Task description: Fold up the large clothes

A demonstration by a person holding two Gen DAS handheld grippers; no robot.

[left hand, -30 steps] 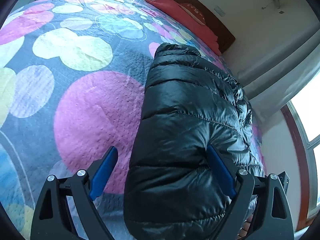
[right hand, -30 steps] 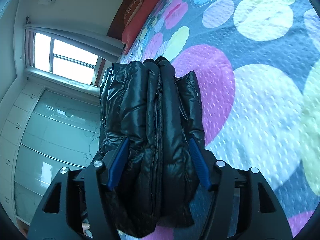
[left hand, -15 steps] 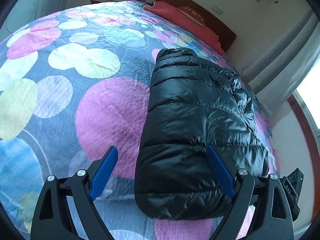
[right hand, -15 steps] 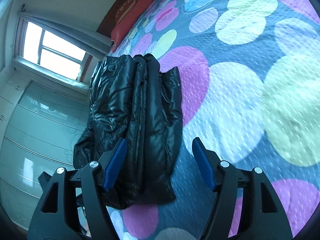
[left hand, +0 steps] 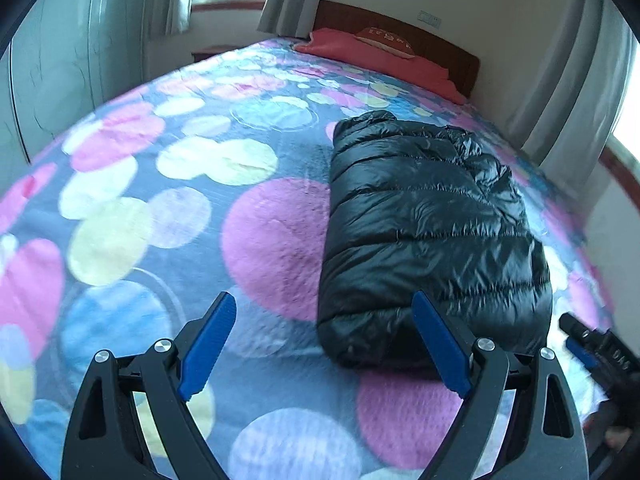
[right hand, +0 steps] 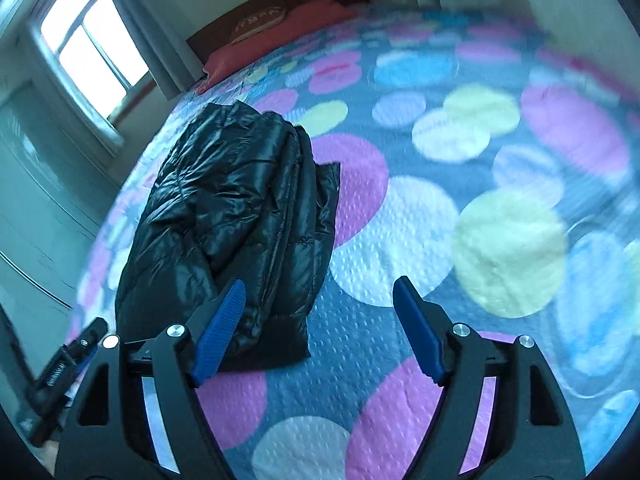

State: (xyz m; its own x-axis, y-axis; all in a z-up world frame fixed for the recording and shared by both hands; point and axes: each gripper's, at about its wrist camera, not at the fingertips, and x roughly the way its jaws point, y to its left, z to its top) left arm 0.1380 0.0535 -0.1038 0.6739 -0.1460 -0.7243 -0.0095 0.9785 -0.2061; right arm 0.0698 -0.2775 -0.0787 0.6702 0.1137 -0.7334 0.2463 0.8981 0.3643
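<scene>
The left gripper (left hand: 324, 344) hangs above the bed (left hand: 168, 184) with its blue fingers (left hand: 208, 346) spread wide and nothing between them. Just right of it, the black puffer jacket (left hand: 428, 236) lies folded into a thick bundle on the dotted bedspread, toward the bed's right side. The right gripper (right hand: 320, 334) has just been opening its jaws, clear of the jacket (right hand: 236, 216). A red pillow (left hand: 384, 38) sits at the headboard.
</scene>
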